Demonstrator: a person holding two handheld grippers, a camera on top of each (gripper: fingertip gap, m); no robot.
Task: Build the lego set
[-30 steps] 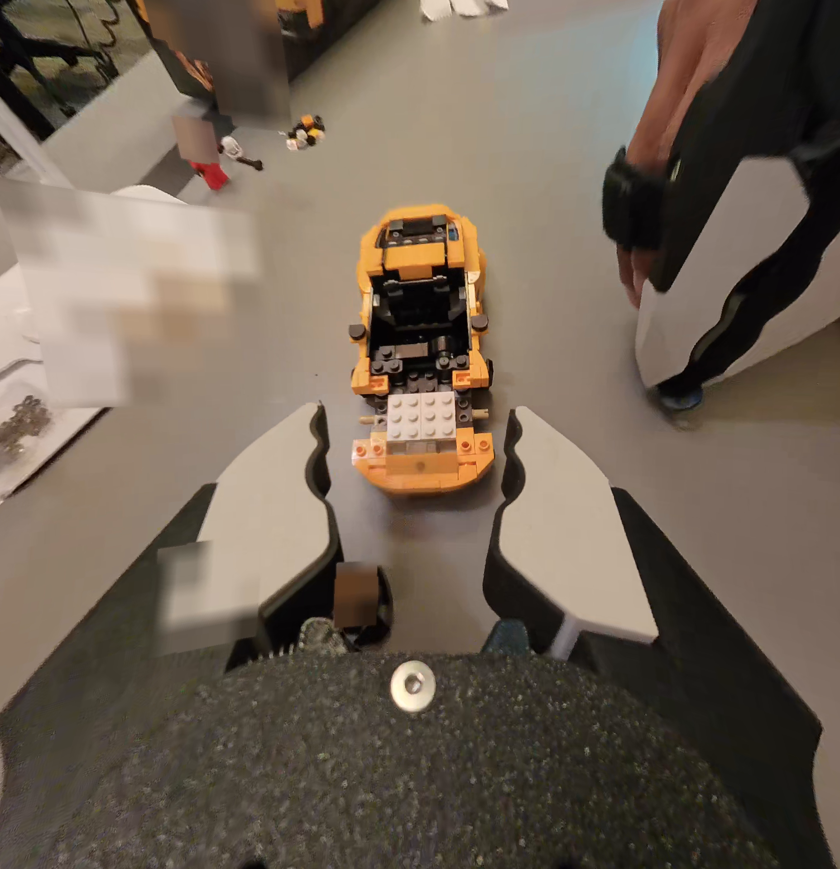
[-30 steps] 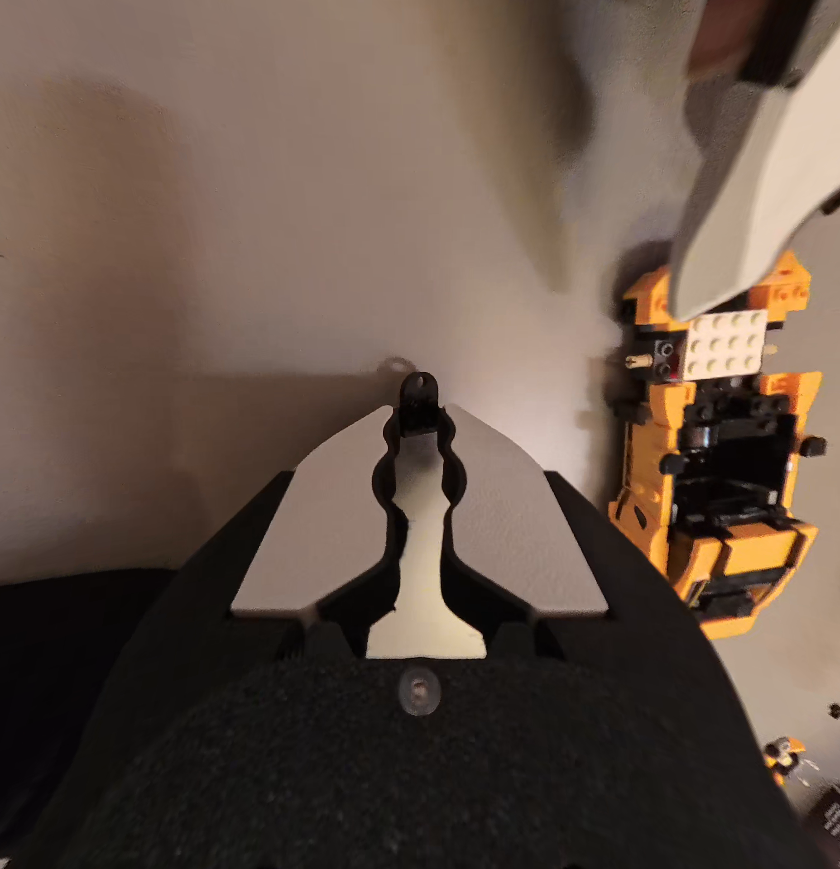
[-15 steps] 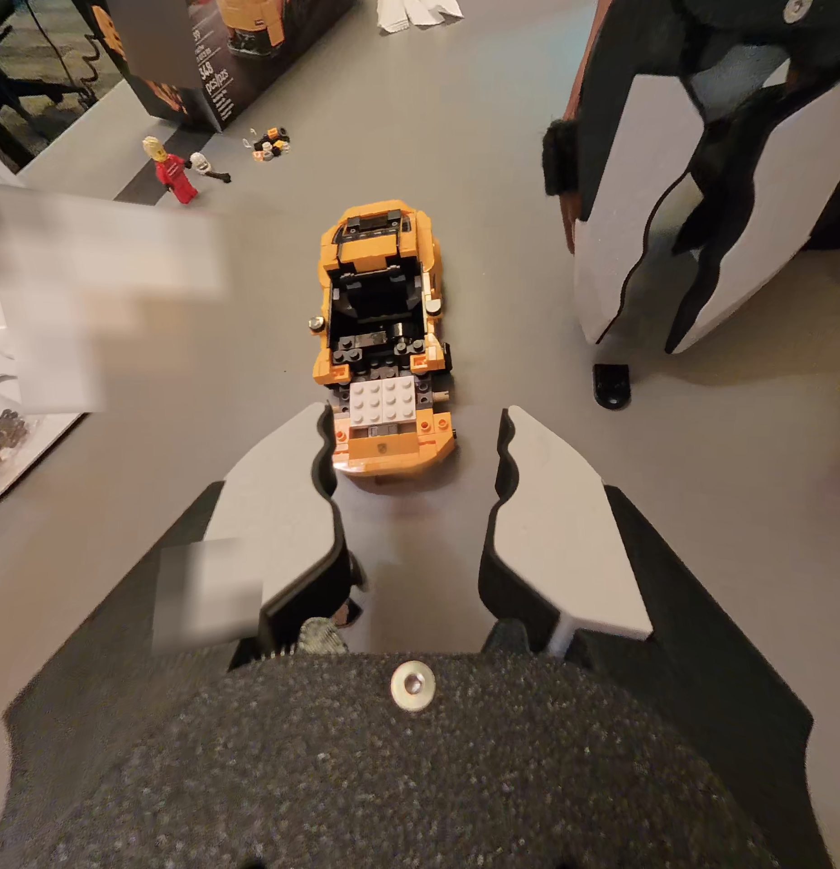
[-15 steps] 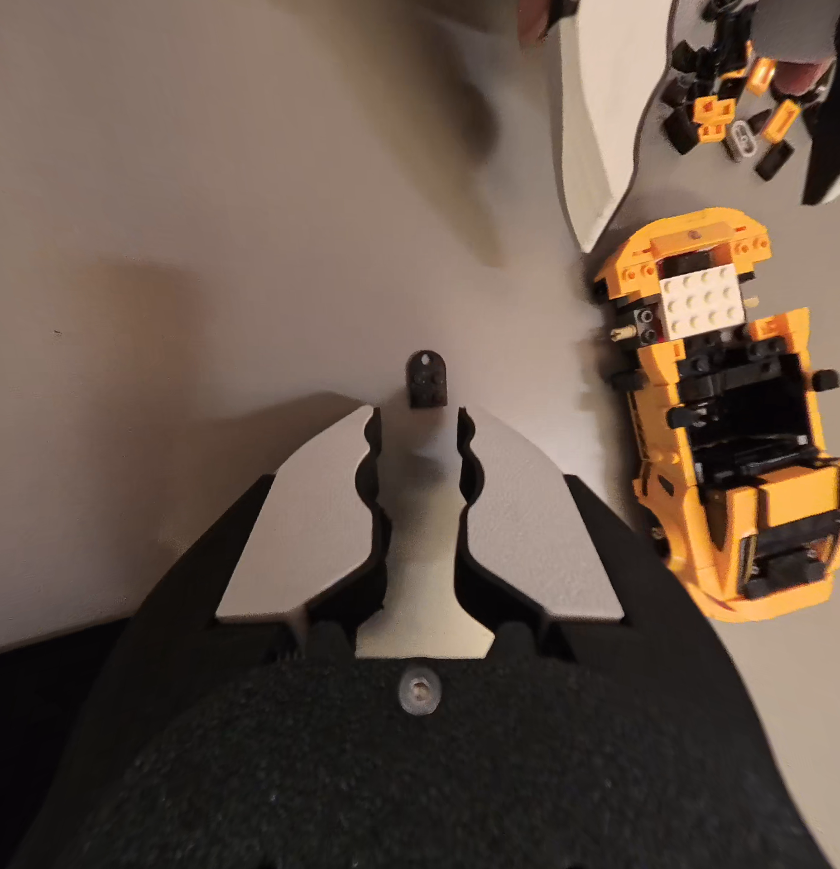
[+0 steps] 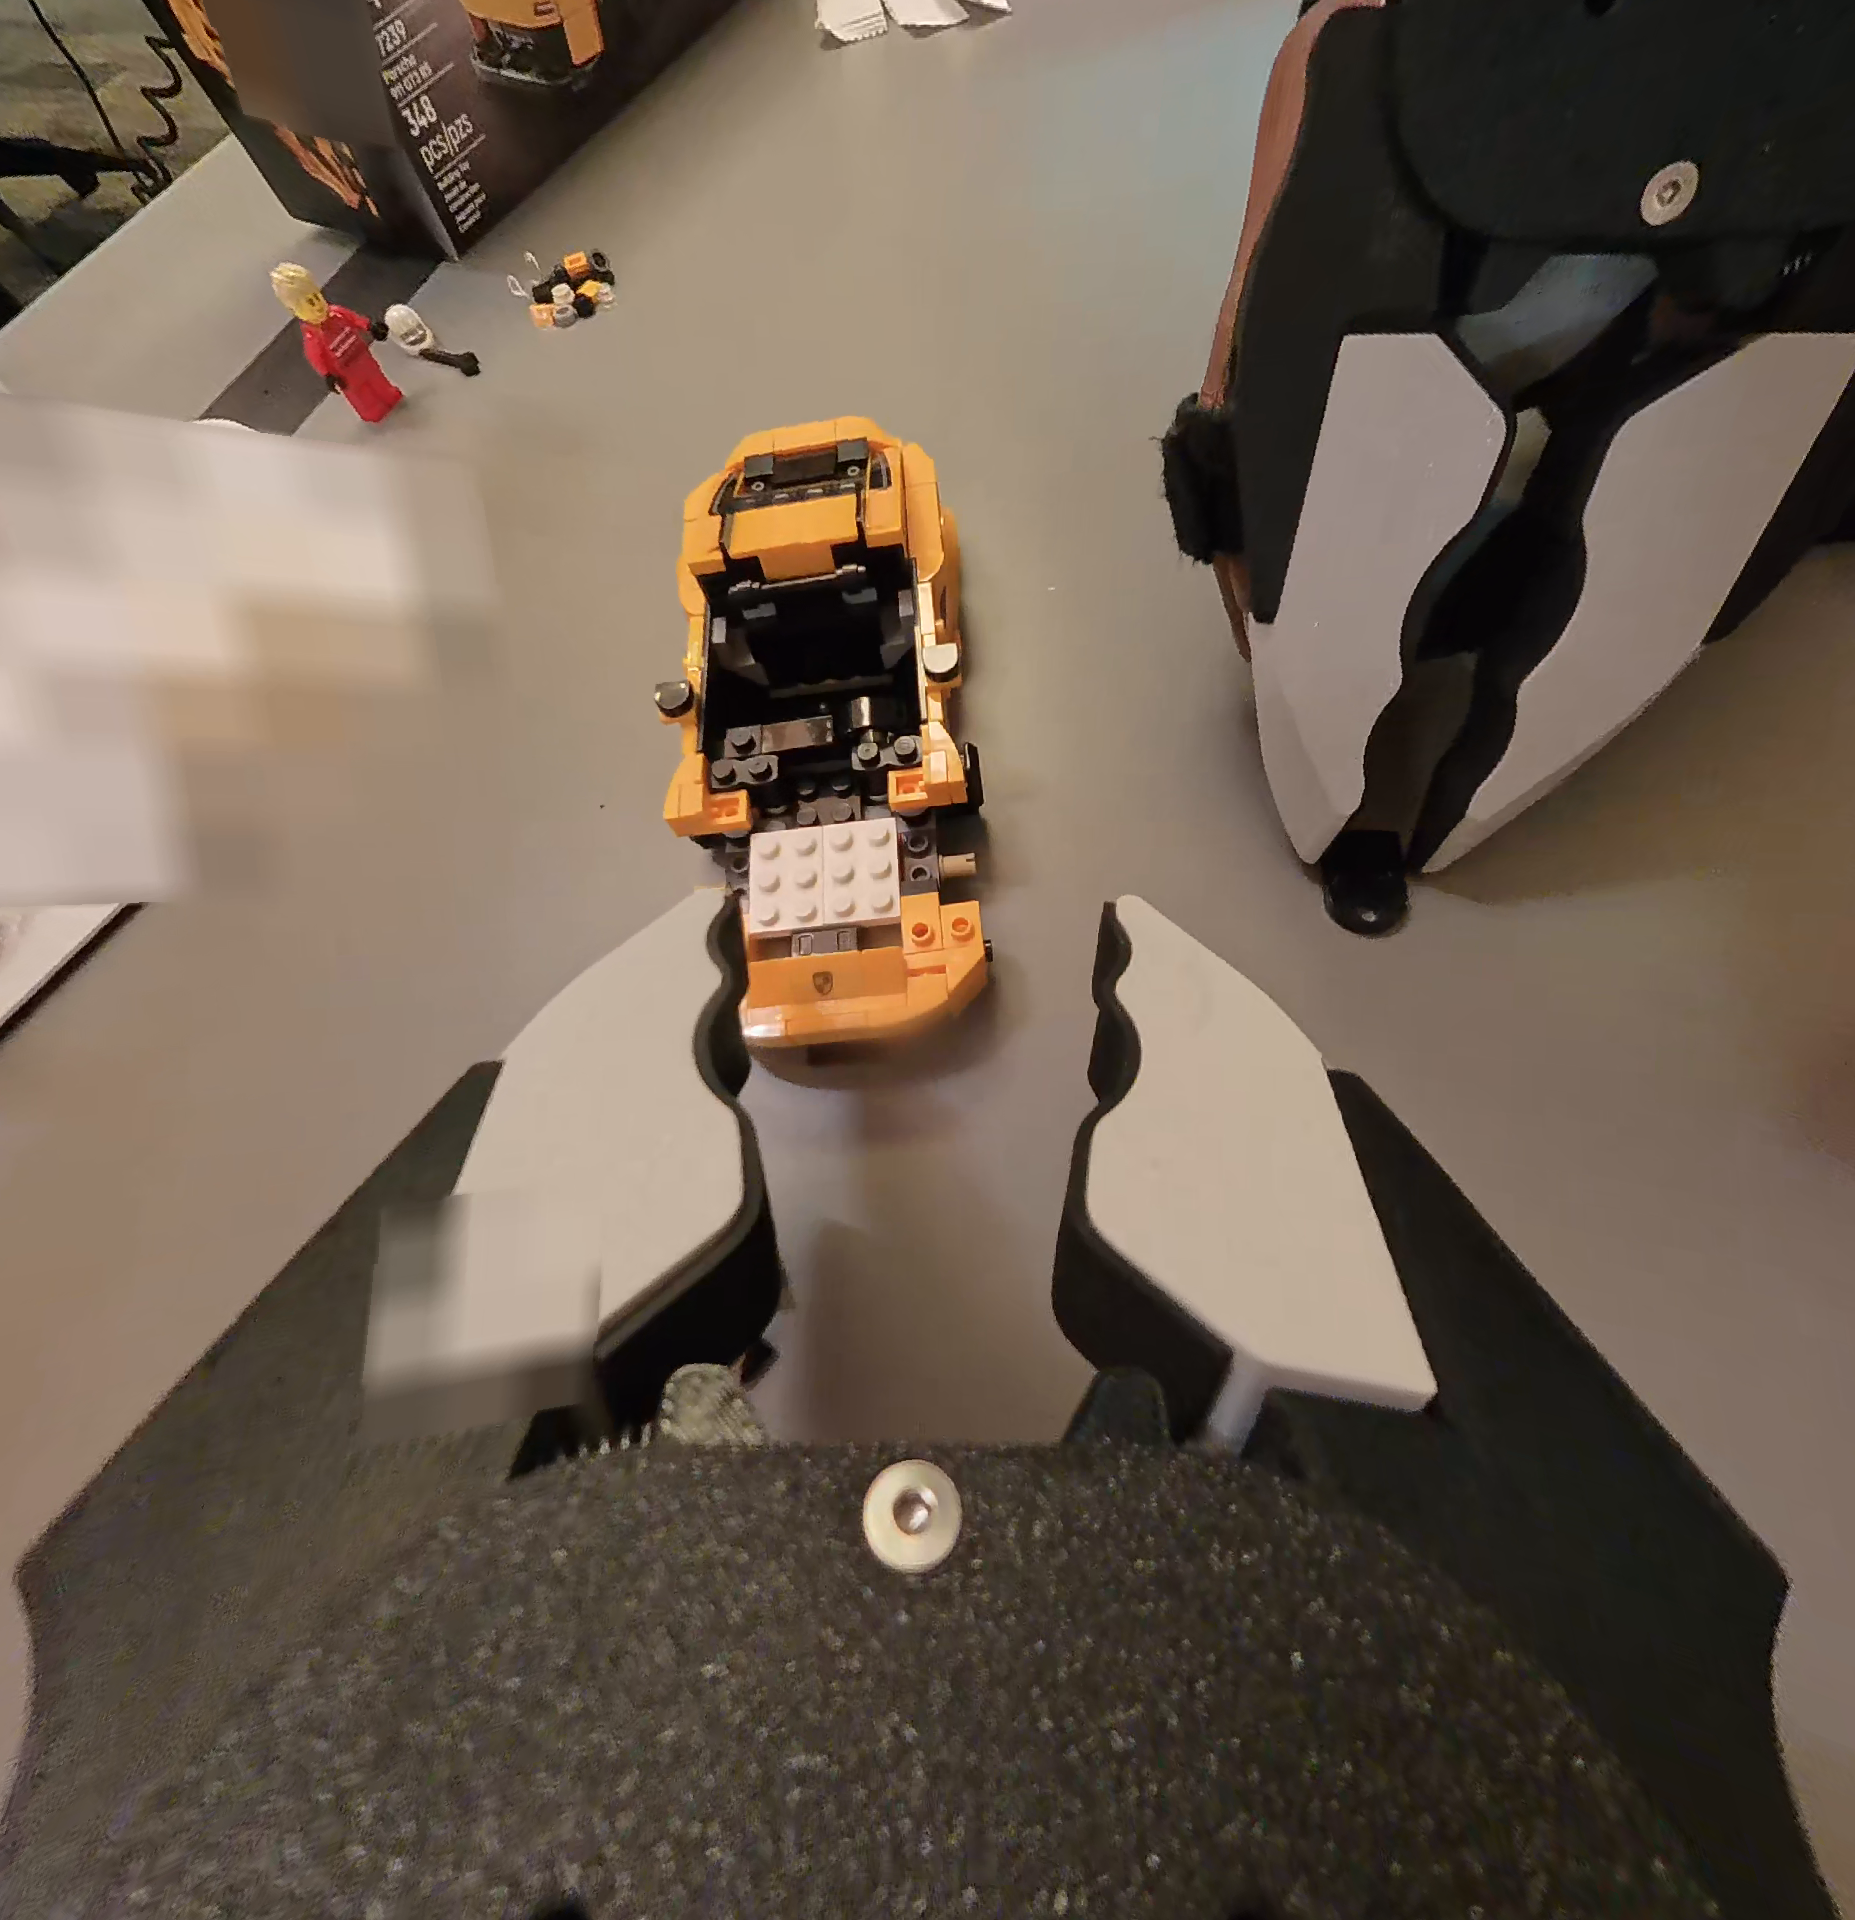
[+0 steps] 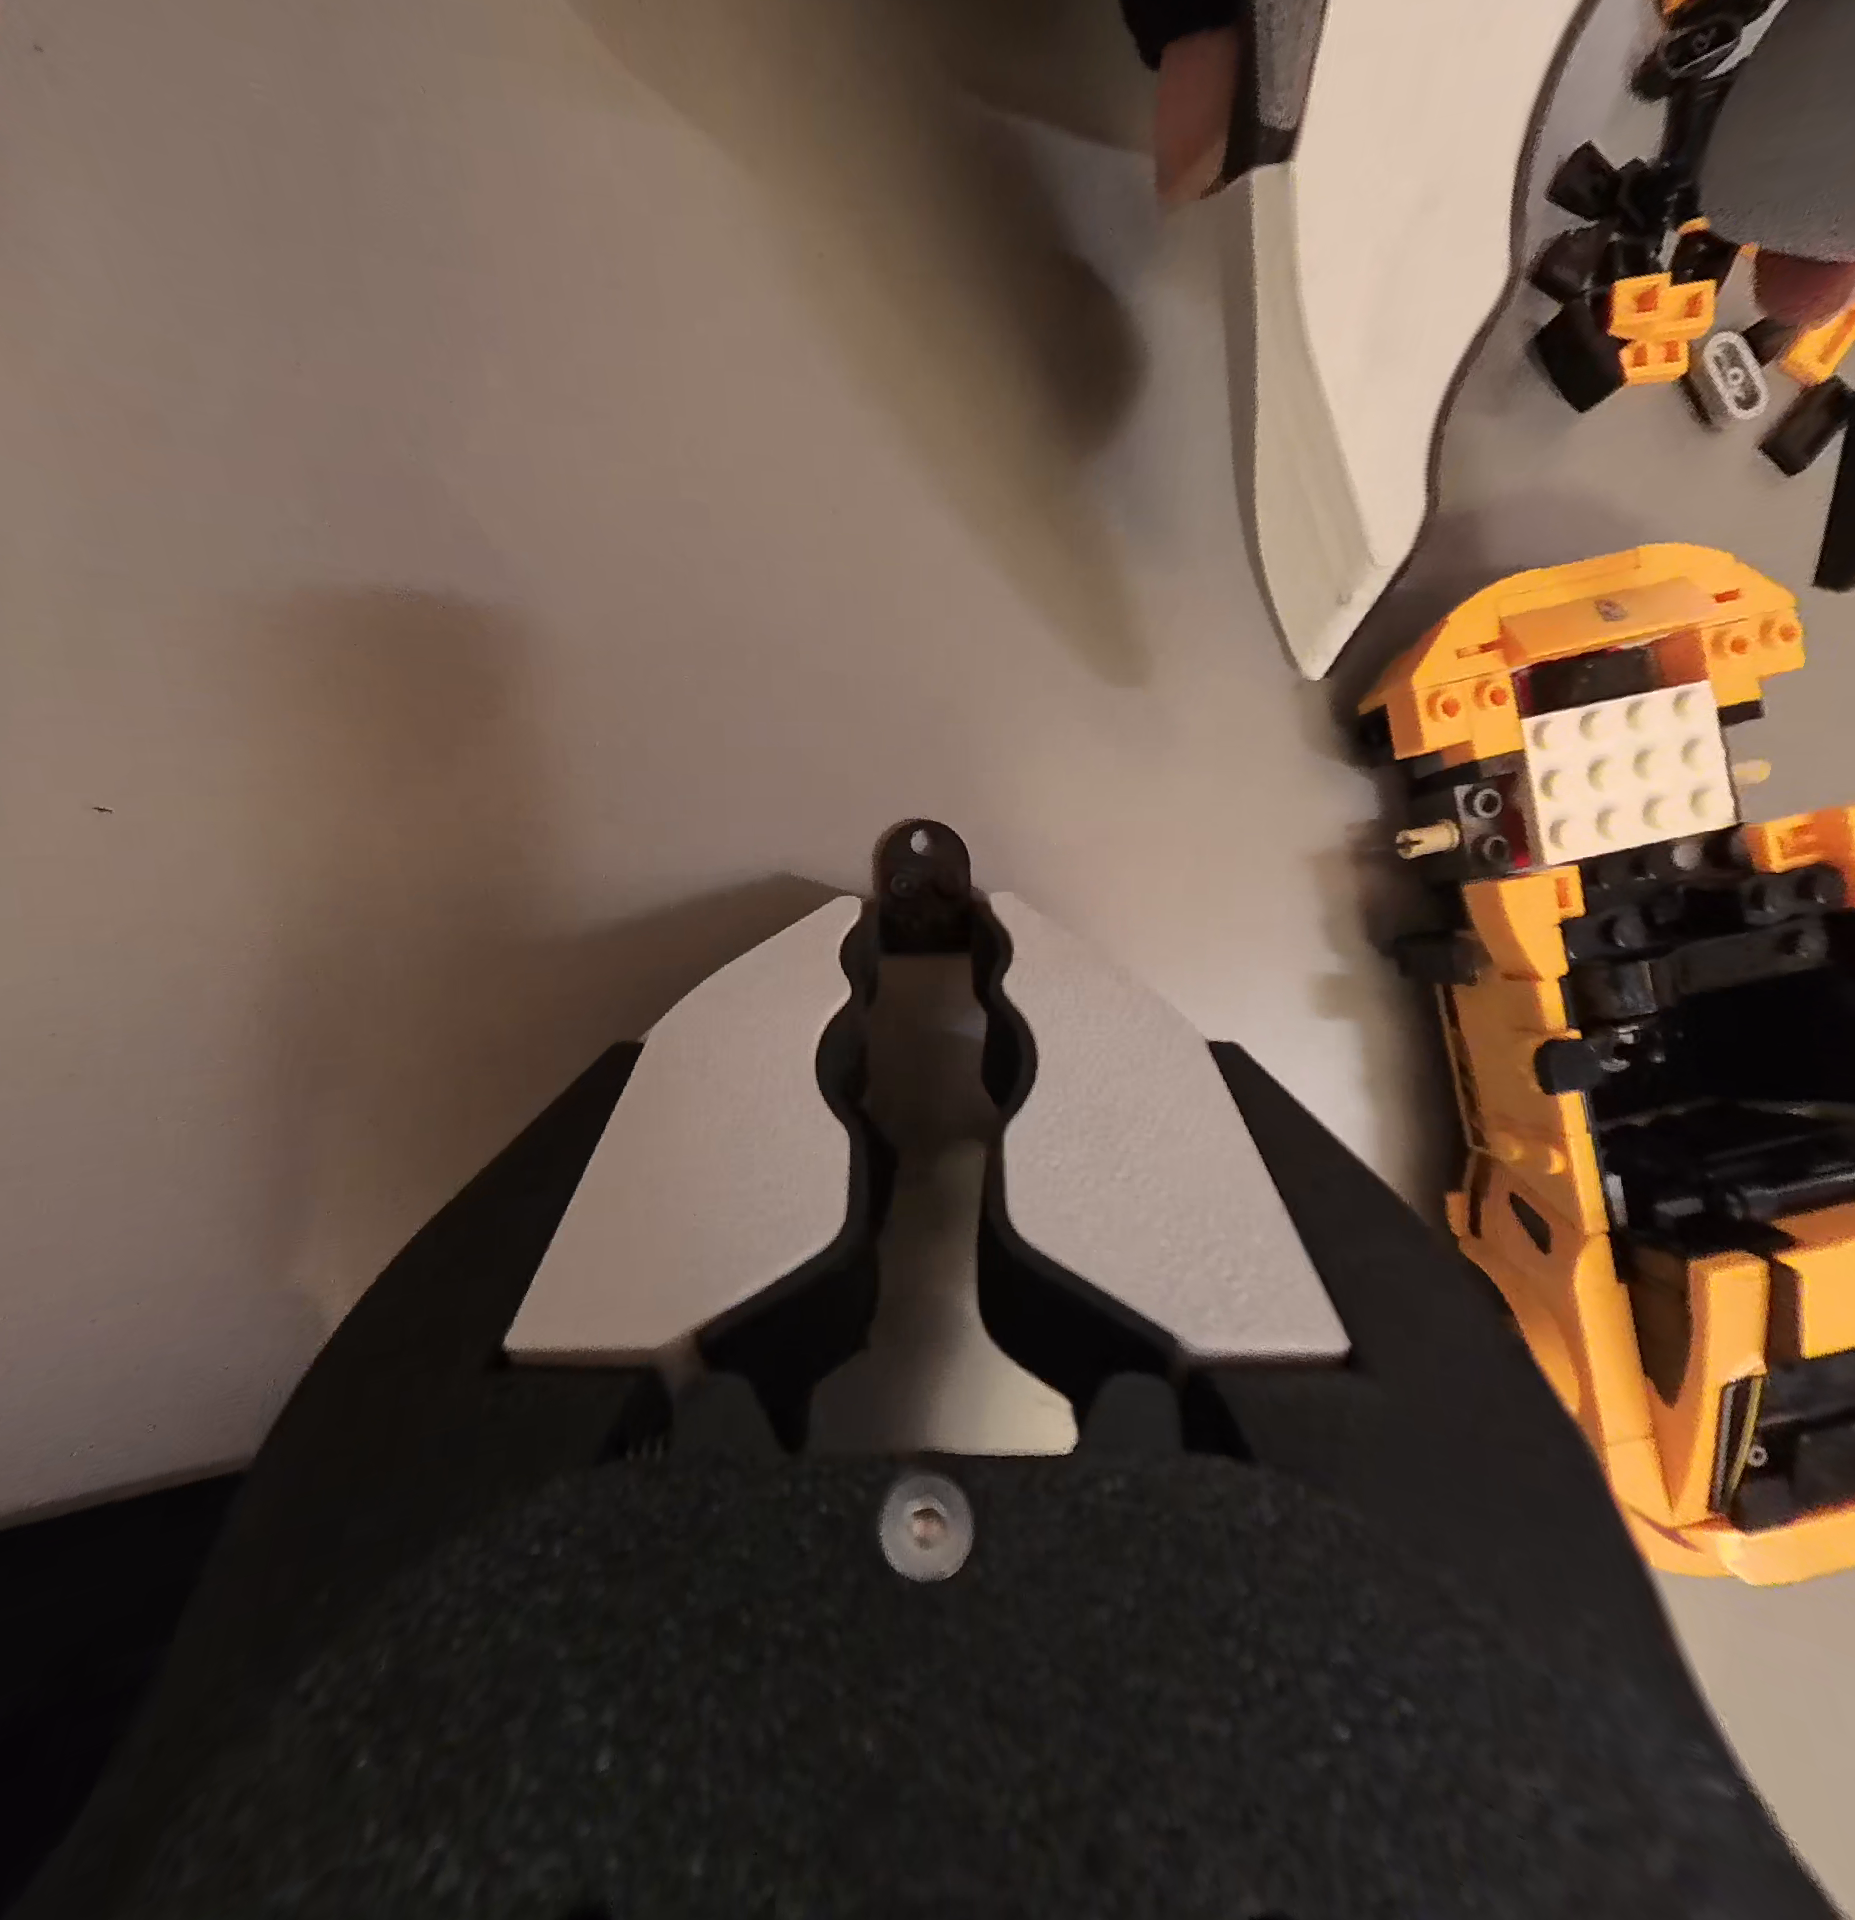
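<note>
Clearly the orange car (image 5: 824, 748) is half-built, cockpit uncovered; right gripper (image 6: 923, 909) pinches a small black piece (image 6: 921, 883), left gripper (image 5: 918, 925) gapes, loose bricks (image 6: 1671, 301) at one o'clock.

Smooth grey table (image 5: 1058, 260); patterned carpet floor (image 5: 29, 104) beyond, warm light.

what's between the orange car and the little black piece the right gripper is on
Only bare grey table, seen in the left wrist view: nothing lies between the orange car and the small black piece at the right gripper.
</note>
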